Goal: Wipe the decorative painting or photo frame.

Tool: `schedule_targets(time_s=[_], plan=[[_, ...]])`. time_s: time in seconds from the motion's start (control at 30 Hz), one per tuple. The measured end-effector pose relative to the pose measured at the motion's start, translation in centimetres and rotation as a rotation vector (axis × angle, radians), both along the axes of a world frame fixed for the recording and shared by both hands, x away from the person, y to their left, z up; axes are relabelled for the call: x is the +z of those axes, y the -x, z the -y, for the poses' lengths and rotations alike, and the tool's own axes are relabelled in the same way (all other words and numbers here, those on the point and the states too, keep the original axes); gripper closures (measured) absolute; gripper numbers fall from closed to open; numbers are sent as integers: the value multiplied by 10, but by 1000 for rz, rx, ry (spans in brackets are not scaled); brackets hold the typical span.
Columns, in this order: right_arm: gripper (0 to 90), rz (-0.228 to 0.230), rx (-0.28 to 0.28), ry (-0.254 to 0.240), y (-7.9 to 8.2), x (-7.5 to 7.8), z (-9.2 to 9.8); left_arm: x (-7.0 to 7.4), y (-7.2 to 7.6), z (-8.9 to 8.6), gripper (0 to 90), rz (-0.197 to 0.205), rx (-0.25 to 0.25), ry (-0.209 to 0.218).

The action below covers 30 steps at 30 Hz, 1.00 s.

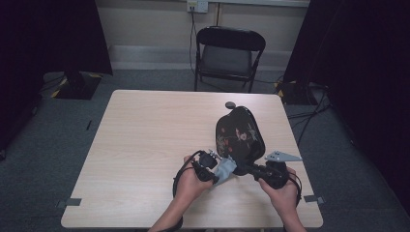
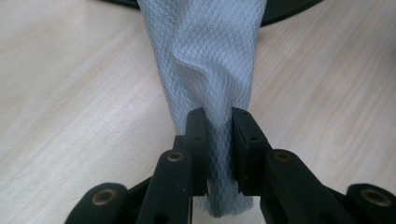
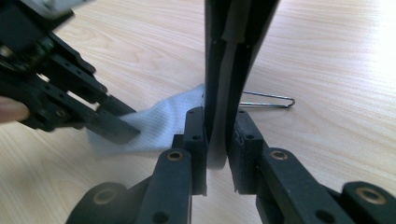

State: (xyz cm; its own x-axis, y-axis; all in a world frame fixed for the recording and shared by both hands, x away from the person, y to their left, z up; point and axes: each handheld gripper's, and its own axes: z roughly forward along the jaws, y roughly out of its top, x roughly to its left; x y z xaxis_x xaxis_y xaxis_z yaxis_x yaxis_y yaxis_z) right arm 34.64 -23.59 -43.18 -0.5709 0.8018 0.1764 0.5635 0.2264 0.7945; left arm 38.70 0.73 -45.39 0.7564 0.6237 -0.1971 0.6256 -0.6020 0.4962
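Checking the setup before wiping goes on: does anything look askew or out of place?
Little stands out. The black tray is tipped up on edge in the right tongs, and a small dark disc sits loose behind it.

Left tabletop (image 1: 145,145) free; tilted black tray (image 1: 239,135), small disc (image 1: 230,105) obstruct right side.

In the left gripper view we lose the grey cloth (image 2: 210,60) at the top edge, and its lower end is hidden between the jaws. In the right gripper view the black tray (image 3: 231,56) is cut off at the top; the left gripper (image 3: 116,128) is blurred
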Motion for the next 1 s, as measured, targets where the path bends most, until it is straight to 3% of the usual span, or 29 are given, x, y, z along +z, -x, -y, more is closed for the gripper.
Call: schedule_targets(time_s=[0.23, 0.27, 0.67, 0.83, 1.0], plan=[[793, 1, 1, -1, -1, 1, 0, 38, -4, -6, 781, 58, -12, 37], [793, 3, 0, -2, -1, 1, 0, 38, -4, -6, 781, 58, -12, 37], [793, 1, -6, -4, -1, 0, -2, 117, -7, -7, 780, 165, -22, 77], [793, 5, -10, -3, -2, 0, -4, 138, -2, -4, 778, 203, -30, 104], [793, 6, -11, -1, -2, 0, -5, 149, -1, 2, 778, 224, -40, 116]])
